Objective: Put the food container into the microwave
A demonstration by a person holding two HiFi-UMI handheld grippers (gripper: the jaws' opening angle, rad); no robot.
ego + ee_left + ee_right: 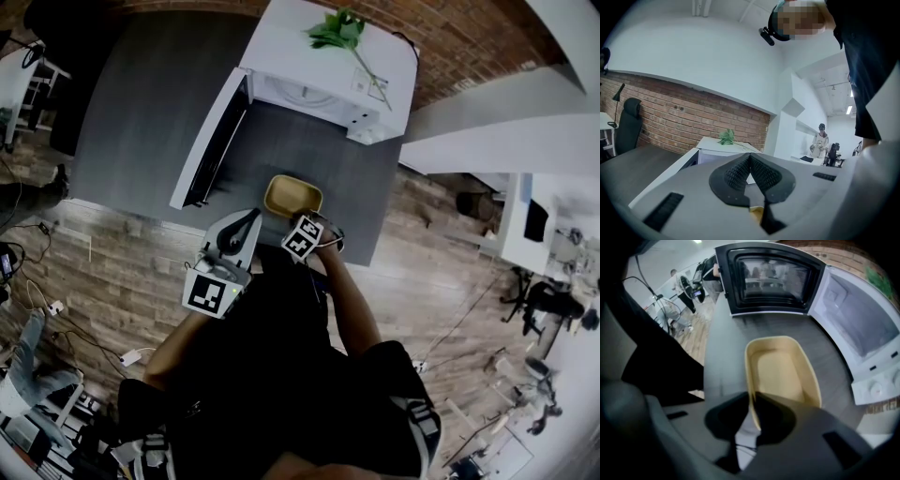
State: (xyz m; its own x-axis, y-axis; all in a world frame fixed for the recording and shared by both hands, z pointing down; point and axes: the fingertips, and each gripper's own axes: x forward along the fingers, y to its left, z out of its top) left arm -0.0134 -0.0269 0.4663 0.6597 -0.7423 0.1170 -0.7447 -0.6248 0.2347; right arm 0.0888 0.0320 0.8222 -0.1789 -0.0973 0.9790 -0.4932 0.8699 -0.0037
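Note:
An empty yellow food container rests on the grey table in front of the white microwave. The microwave's door is swung wide open to the left, and its cavity looks empty. My right gripper is shut on the container's near rim. My left gripper hangs just left of the container, tilted upward, its pads pressed together with nothing between them.
A green leafy sprig lies on top of the microwave. A brick wall runs behind the table. The table's front edge is just below the container. A second person stands far off at desks.

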